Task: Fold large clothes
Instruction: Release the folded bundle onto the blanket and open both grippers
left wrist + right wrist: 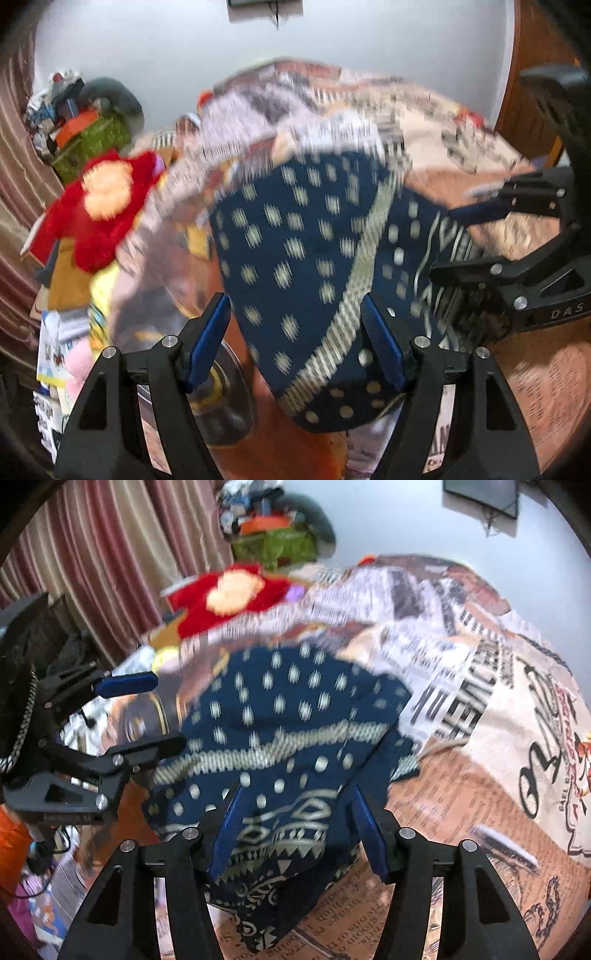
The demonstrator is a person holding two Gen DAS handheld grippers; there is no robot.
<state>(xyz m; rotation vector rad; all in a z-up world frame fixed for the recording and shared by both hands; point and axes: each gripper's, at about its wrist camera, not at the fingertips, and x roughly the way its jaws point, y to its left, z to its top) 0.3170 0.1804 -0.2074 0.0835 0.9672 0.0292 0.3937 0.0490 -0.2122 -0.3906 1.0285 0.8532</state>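
Note:
A navy garment (306,243) with pale dots and a striped band lies bunched on the printed bedsheet (517,369); it also shows in the right wrist view (280,738). My left gripper (295,332) is open, its blue pads on either side of the cloth, not pinching it. My right gripper (295,823) is open too, its fingers straddling the patterned hem. Each gripper shows in the other's view, the right one (450,240) at the garment's right edge, the left one (162,712) at its left edge. Both views are motion-blurred.
A red plush toy (103,199) lies at the bed's left side, with books and papers (55,350) beside it. A green box piled with clutter (273,542) stands by the striped curtain (110,554). A wooden door (532,74) is at the right.

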